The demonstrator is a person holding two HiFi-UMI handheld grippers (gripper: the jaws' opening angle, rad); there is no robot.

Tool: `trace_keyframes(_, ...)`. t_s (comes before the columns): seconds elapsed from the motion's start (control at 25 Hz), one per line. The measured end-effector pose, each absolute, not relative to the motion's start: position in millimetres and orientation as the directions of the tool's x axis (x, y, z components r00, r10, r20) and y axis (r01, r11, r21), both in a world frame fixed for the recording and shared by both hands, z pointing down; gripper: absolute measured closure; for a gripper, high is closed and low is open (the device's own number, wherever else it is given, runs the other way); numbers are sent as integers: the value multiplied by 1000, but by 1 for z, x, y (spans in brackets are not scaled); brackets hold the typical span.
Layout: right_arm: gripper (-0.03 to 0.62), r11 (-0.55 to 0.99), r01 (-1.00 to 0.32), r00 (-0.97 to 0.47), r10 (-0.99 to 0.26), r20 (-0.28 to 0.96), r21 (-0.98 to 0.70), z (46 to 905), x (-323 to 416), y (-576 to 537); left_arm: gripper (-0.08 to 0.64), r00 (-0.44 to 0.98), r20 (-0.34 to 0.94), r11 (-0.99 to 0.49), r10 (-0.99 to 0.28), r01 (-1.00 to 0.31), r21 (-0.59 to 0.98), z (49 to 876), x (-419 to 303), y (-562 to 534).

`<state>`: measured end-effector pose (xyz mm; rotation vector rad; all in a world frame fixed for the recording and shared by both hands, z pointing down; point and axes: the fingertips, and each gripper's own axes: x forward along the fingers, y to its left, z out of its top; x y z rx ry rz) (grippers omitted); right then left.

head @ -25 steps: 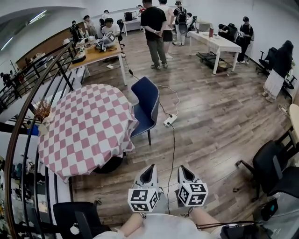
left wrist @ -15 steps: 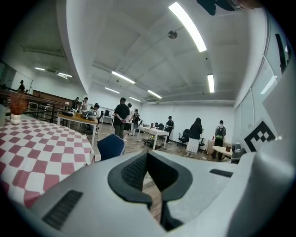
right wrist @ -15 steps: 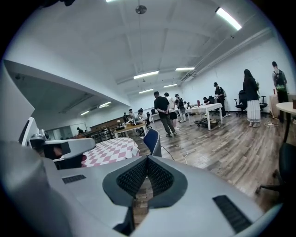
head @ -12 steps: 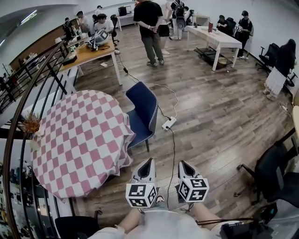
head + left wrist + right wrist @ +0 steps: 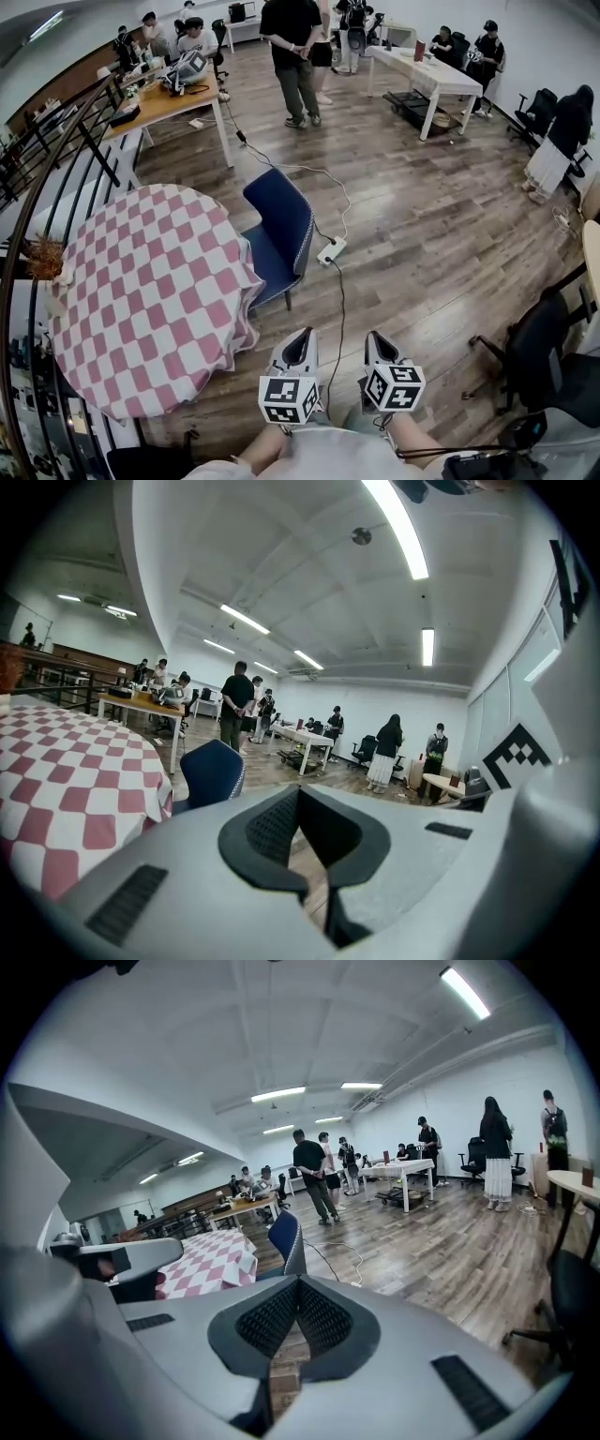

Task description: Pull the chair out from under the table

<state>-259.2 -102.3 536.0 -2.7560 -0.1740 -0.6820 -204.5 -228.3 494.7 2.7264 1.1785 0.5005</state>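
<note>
Both grippers are out front and low. The left gripper (image 5: 304, 336) has its jaws pressed together on nothing, and the right gripper (image 5: 373, 337) matches it, pads meeting and empty.

The target is the blue chair (image 5: 281, 230), well ahead of them. Its seat is tucked against the round desk (image 5: 141, 291) and its back faces the open floor.

By the look of it this is a light one: a padded shell on thin legs, likely to slide easily on the wood floor (image 5: 441, 234) but apt to tip if yanked high. The stiff top edge of the backrest seems the best hold — pinch it there and draw straight back.

The head view gives what the gripper views cannot. It shows the checked cloth (image 5: 246, 281) draping over the seat edge, and a power strip (image 5: 330, 251) with its cable (image 5: 339, 309) lying just behind the chair, a possible snag for the legs. The gripper views show the backrest upright and side-on, plus people (image 5: 311, 1180) at the far desks, but no chair legs.
</note>
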Motion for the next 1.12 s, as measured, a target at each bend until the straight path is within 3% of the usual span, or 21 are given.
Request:
trace_keyframes(0.52, 575, -961, 150, 886, 26, 463, -232, 534, -216, -78, 557, 654, 241, -697, 717, 670, 256, 503, -170, -210)
trace_keyframes(1.12, 575, -954, 146, 904, 22, 427, -261, 534, -133, 35, 557, 693, 278, -747, 665, 625, 227, 517, -100, -129)
